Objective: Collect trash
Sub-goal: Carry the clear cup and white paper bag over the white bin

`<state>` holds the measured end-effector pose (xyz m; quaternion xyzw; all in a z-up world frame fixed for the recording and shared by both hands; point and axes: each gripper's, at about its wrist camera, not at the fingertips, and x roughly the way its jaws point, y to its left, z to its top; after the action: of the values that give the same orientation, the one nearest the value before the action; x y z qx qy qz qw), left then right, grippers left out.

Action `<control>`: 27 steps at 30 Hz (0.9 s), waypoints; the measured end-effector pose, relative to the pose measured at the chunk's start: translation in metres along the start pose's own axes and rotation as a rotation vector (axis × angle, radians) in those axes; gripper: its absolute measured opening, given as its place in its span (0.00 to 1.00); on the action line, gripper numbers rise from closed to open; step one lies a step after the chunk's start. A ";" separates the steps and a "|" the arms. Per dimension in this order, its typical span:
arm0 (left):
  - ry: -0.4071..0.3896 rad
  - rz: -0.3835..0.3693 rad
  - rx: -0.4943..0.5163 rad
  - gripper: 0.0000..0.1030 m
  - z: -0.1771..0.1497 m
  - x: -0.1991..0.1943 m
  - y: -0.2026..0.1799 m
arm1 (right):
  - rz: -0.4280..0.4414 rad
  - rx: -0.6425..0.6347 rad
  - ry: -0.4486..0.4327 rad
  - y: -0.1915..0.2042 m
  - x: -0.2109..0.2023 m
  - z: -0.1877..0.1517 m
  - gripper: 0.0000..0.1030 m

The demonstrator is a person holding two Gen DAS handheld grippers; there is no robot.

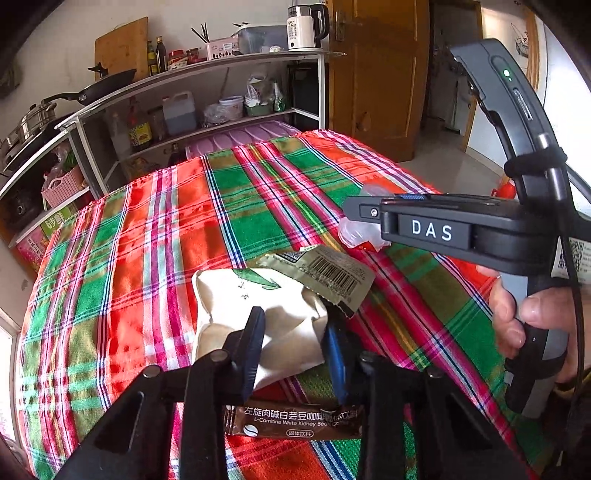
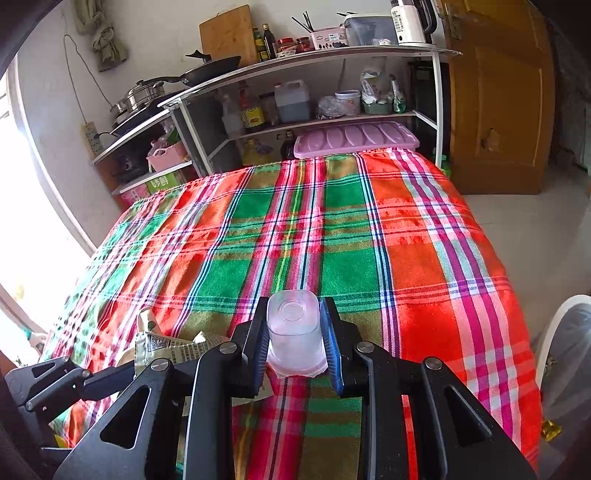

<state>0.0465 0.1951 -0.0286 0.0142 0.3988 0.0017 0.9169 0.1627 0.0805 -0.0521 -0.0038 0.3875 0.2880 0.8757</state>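
Gripping a clear cup [image 2: 293, 332] in the right gripper [image 2: 295, 341] and closing the left gripper [image 1: 293, 349] around a white wrapper [image 1: 258, 314] lying on the plaid cloth [image 1: 177, 221].

That cloth [image 2: 332, 229] is loud: red, green and olive plaid with pink, white and blue stripes running both ways. On it, near the front, a cream wrapper [image 1: 258, 306] with a green printed mark, and beside it an olive-gold wrapper [image 1: 325, 273] with a black barcode on white. Nearest of all, a brown sachet [image 1: 295, 422] with white lettering. The cup [image 2: 293, 332] is clear, slightly frosted. Both grippers are black with blue pads [image 2: 328, 343]. Far side: a lilac tray [image 2: 356, 138], a pink basket [image 2: 166, 155], a white kettle [image 1: 303, 27] with black trim, and an orange-brown wooden door [image 2: 498, 92].
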 end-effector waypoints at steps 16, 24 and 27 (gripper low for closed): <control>-0.075 0.041 -0.043 0.25 0.000 -0.043 0.008 | 0.009 -0.009 -0.053 0.003 -0.047 -0.010 0.27; -0.118 0.064 -0.061 0.25 -0.001 -0.065 0.013 | 0.030 -0.011 -0.090 0.005 -0.076 -0.020 0.27; -0.135 0.061 -0.052 0.25 0.001 -0.073 0.009 | 0.030 -0.012 -0.104 0.005 -0.087 -0.023 0.27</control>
<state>-0.0019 0.2032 0.0258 0.0028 0.3354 0.0391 0.9413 0.0981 0.0359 -0.0081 0.0115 0.3397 0.3033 0.8902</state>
